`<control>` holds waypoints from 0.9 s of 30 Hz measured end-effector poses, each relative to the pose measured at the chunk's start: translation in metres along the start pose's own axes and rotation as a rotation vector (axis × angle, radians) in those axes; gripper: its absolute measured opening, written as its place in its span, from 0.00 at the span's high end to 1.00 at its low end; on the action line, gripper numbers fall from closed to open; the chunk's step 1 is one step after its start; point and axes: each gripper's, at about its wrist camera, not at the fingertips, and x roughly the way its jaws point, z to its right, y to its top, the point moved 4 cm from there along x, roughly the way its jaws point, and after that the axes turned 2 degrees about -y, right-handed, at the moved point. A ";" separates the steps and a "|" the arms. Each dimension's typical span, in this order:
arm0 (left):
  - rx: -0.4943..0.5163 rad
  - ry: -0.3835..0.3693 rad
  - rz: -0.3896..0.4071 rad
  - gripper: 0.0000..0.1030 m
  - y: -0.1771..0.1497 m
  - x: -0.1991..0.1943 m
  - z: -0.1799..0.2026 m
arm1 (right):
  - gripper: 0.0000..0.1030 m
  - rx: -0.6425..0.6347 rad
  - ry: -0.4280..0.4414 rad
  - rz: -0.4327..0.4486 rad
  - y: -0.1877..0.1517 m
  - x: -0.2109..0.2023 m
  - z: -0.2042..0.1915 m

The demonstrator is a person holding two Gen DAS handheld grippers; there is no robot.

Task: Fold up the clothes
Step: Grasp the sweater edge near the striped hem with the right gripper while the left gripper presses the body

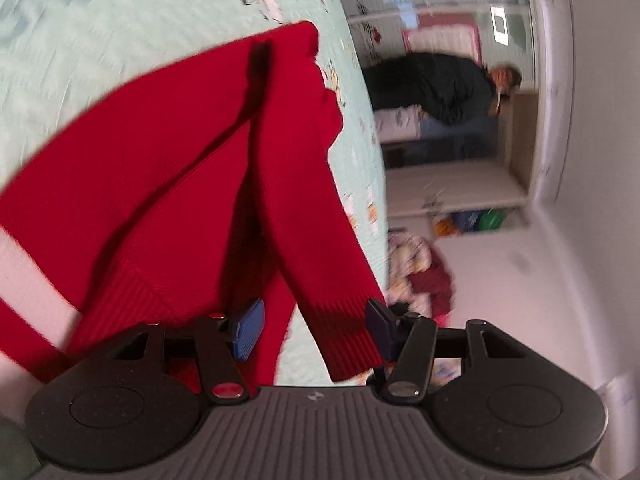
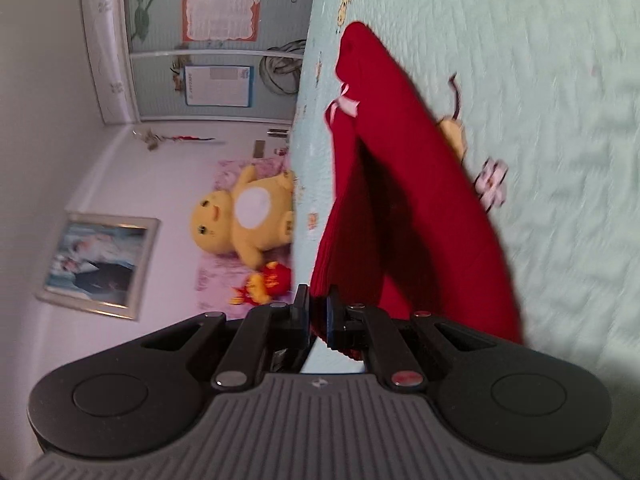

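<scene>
A red knit sweater (image 1: 168,152) with white stripes lies on a mint-green bedspread (image 1: 120,20). In the left wrist view one sleeve (image 1: 312,200) runs down to its ribbed cuff (image 1: 348,336). My left gripper (image 1: 316,332) is open, and the cuff lies between its blue pads, close to the right one. In the right wrist view my right gripper (image 2: 318,316) is shut on the ribbed edge of the red sweater (image 2: 400,184), which stretches away over the bedspread (image 2: 560,160).
A person in a dark jacket (image 1: 440,84) sits beyond the bed edge, with a pile of clothes (image 1: 420,272) on the floor. A yellow plush toy (image 2: 248,216), a framed picture (image 2: 100,260) and wall posters (image 2: 220,16) lie past the bed edge.
</scene>
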 end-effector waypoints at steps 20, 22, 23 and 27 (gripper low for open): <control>0.283 0.110 -0.169 0.93 -0.005 0.004 0.008 | 0.94 -0.131 -0.084 0.000 -0.036 -0.028 0.014; 0.309 0.130 -0.178 0.93 -0.007 0.004 0.004 | 0.94 -0.139 -0.123 -0.008 -0.038 -0.027 0.025; 0.332 0.134 -0.181 0.93 -0.007 0.003 0.005 | 0.94 -0.141 -0.138 -0.012 -0.039 -0.027 0.029; 0.423 0.163 -0.202 0.93 -0.002 0.005 0.015 | 0.94 -0.153 -0.151 -0.024 -0.044 -0.027 0.035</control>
